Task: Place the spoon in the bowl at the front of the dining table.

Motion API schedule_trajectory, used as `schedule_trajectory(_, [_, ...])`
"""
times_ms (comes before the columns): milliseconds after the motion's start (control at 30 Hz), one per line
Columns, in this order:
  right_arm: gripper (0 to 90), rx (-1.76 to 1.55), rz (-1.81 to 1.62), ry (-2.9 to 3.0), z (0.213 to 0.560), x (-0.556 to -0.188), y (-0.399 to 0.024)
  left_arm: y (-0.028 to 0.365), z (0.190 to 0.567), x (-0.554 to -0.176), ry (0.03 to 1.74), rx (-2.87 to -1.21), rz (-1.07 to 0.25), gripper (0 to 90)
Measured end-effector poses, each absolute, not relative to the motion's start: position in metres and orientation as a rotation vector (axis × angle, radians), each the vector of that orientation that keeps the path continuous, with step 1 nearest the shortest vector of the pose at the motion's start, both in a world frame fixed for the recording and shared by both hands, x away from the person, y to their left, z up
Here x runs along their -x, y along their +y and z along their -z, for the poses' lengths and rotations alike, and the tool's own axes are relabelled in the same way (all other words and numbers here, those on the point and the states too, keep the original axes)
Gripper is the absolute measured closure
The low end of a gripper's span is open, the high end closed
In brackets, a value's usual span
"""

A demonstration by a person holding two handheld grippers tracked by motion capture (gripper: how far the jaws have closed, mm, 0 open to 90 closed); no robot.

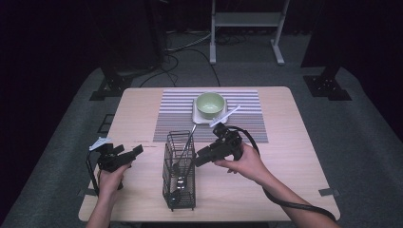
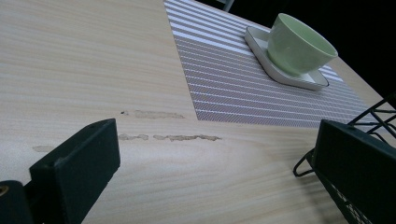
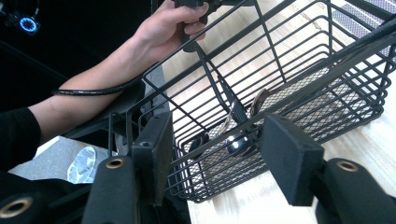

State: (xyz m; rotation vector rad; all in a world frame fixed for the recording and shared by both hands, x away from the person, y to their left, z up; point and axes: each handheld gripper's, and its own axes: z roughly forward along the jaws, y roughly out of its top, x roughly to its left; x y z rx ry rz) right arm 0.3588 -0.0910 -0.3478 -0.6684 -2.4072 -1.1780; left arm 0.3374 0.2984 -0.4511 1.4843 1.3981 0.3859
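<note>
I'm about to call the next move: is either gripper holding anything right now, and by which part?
Nothing is held. The left gripper is open over bare table. The right gripper has its jaws either side of the wire basket's rim, pads apparently not yet pressing it.

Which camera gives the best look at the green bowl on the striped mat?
The left gripper view: the green bowl appears large and sharp on its white tray. The high view shows it small, from above. The right gripper view faces the wire basket instead.
</note>
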Motion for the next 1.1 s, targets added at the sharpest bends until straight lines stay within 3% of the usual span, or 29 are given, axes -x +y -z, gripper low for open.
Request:
schedule_trajectory(333, [57.5,0.670,1.180,-2.422,0.3464,-0.3625,-0.0856,0.2988,0.4512,-0.3374,1.398,-1.483,-0.384,0.0])
schedule_trajectory(667, [85.3,0.675,1.164,-2.443,0.3487,-0.3629,-0.0820,0.2993,0.4512,-0.3372,1.402,-1.478,-0.383,0.0])
schedule_trajectory(1100, [88.6,0.694,1.216,-2.409,0.3431,-0.3607,-0.0874,0.3004,0.4508,-0.3368,1.406,-1.475,-0.384,0.0])
